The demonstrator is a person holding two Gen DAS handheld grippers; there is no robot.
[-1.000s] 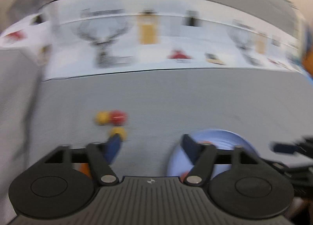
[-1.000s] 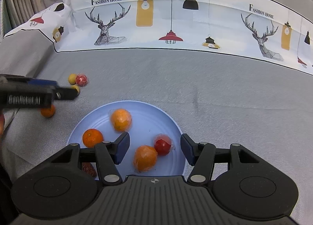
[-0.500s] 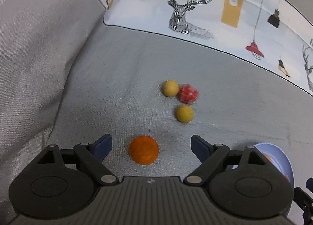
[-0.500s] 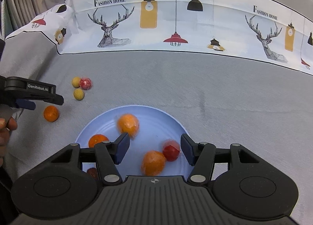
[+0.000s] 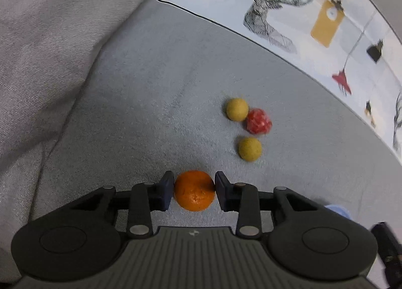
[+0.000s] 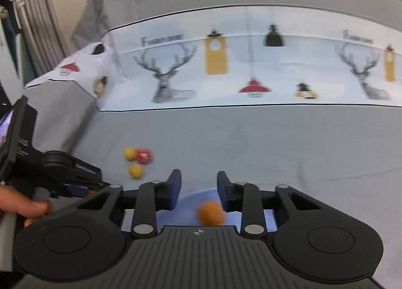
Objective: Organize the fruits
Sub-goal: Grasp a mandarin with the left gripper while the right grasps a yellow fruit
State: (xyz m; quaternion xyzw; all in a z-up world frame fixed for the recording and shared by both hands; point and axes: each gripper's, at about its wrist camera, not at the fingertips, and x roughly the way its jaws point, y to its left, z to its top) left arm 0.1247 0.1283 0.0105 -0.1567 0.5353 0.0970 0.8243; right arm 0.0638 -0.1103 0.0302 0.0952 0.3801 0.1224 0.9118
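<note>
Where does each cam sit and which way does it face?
Left wrist: on the left gripper, looking steeply down at the grey cloth; jaws closing, pads on the orange.
Right wrist: on the right gripper, aimed shallower across the cloth; jaws closing on nothing above the plate; the left gripper and a hand show at left.
Shared: two yellow balls and a red one.

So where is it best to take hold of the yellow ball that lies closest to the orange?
Grip the nearer yellow ball across its widest middle, coming from above. It is round and lies free on the grey cloth, and the red fruit sits close behind it.
</note>
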